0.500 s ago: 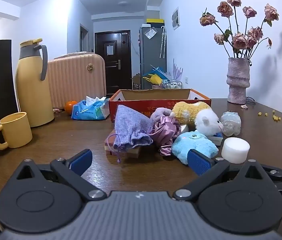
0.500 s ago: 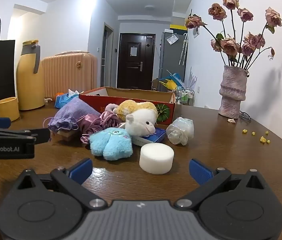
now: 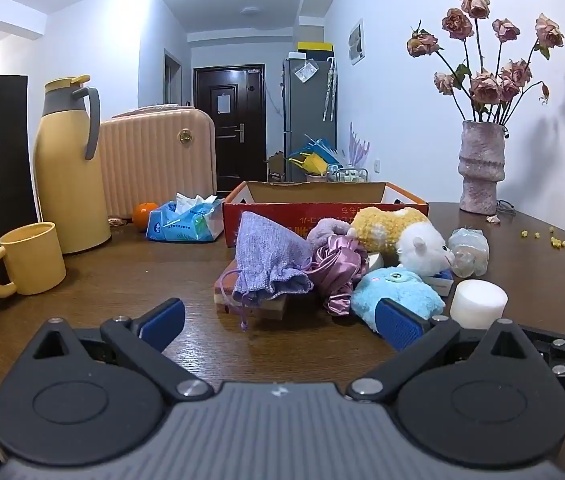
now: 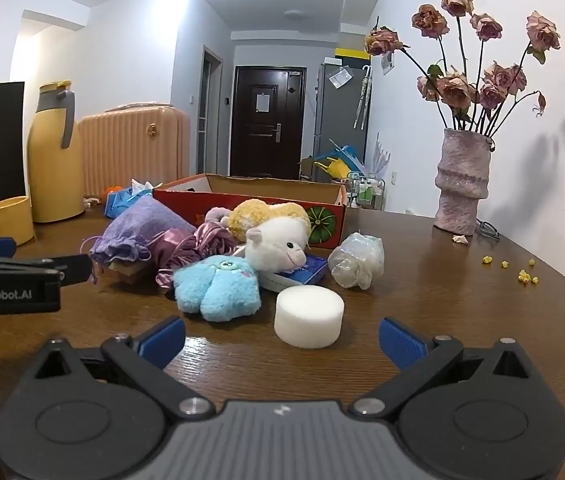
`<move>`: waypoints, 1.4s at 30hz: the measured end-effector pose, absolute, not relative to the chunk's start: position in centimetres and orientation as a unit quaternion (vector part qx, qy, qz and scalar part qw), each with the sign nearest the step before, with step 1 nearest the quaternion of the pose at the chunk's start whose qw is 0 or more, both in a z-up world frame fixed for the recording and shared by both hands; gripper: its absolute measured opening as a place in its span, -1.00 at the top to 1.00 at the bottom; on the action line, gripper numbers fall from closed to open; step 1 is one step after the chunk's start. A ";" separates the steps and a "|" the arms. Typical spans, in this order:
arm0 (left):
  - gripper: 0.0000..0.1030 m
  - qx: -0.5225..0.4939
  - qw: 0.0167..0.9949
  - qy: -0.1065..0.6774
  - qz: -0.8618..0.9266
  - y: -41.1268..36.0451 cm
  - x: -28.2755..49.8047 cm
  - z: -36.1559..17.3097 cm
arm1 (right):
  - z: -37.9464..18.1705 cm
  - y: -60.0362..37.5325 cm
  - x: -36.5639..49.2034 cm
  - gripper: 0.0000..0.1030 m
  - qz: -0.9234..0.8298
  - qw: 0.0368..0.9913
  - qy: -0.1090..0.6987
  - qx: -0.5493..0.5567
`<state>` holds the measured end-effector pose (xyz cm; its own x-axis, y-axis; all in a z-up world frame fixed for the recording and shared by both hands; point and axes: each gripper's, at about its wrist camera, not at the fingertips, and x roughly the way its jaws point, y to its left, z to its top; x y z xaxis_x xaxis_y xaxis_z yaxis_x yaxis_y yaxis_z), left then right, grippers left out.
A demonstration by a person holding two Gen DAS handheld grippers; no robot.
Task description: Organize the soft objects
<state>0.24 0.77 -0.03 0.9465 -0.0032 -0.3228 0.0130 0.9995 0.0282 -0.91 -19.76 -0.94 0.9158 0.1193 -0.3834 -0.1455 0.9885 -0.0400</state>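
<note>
Left gripper [image 3: 280, 322] and right gripper [image 4: 281, 338]: ribbed blue pads spread wide, both empty, low over the grained dark wood table [image 4: 462, 320]. Ahead of the right one sits a matte white foam cylinder [image 4: 308, 316]; beside it a fuzzy light-blue plush toy [image 4: 216, 286], then a knitted lilac drawstring pouch [image 3: 268, 260], all before the open red cardboard box [image 3: 322, 210].

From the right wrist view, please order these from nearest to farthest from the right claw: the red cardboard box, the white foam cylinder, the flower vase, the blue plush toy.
1. White foam cylinder, straight ahead of the right claw.
2. Blue plush toy, just behind, to the left.
3. Red cardboard box, behind the pile, centre.
4. Flower vase, far right, by the wall.
</note>
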 end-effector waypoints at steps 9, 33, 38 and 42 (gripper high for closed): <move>-1.00 0.015 0.986 0.164 -0.005 0.7 0.3 -0.2 | -1.1 -19.6 -0.4 -1.00 0.061 0.978 0.196 -0.031; -1.00 0.008 0.988 0.156 -0.012 0.7 0.0 -0.4 | -1.1 -19.4 -0.2 -1.00 0.053 0.979 0.196 -0.031; -1.00 0.007 0.988 0.156 -0.012 0.8 0.0 -0.4 | -1.1 -19.5 -0.2 -1.00 0.055 0.979 0.195 -0.030; -1.00 0.007 0.988 0.156 -0.013 0.8 0.0 -0.4 | -1.0 -19.6 -0.3 -1.00 0.057 0.979 0.193 -0.029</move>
<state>-0.02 0.76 -0.38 0.9512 -0.0227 -0.3079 0.0271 0.9996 0.0102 -0.33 -19.55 -1.04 0.9195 0.0997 -0.3803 -0.1217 0.9920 -0.0343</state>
